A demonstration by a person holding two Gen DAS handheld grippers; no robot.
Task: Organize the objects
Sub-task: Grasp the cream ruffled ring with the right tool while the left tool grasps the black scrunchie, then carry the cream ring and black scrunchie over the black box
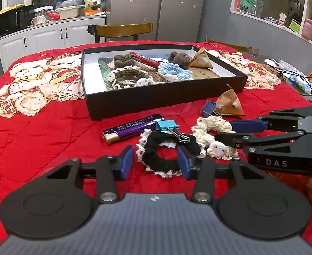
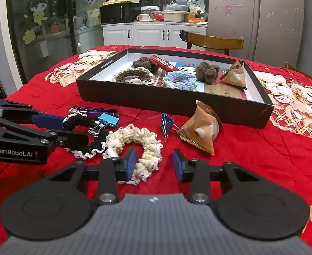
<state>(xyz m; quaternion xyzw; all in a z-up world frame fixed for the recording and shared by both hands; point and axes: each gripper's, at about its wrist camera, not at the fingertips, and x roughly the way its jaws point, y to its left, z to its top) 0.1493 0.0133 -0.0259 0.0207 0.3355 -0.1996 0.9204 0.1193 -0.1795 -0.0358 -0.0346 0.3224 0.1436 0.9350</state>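
A black box [image 1: 156,97] on the red tablecloth holds scrunchies, a red bar and a paper packet; it also shows in the right wrist view [image 2: 177,102]. In front lie a black scrunchie [image 1: 162,155], a cream scrunchie [image 1: 211,127], a purple lighter [image 1: 132,128], a light blue clip [image 1: 166,125], a dark blue clip [image 1: 208,108] and a paper packet [image 1: 230,103]. My left gripper [image 1: 155,162] is open around the black scrunchie's near side. My right gripper [image 2: 153,163] is open, its left finger against the cream scrunchie [image 2: 139,144].
Wooden chairs [image 1: 124,30] stand behind the table. Cables and small items [image 1: 300,78] lie at the table's right edge. White cabinets [image 1: 49,36] and a fridge [image 1: 156,6] are beyond. The tablecloth [image 2: 262,159] stretches to the right of the packet [image 2: 200,131].
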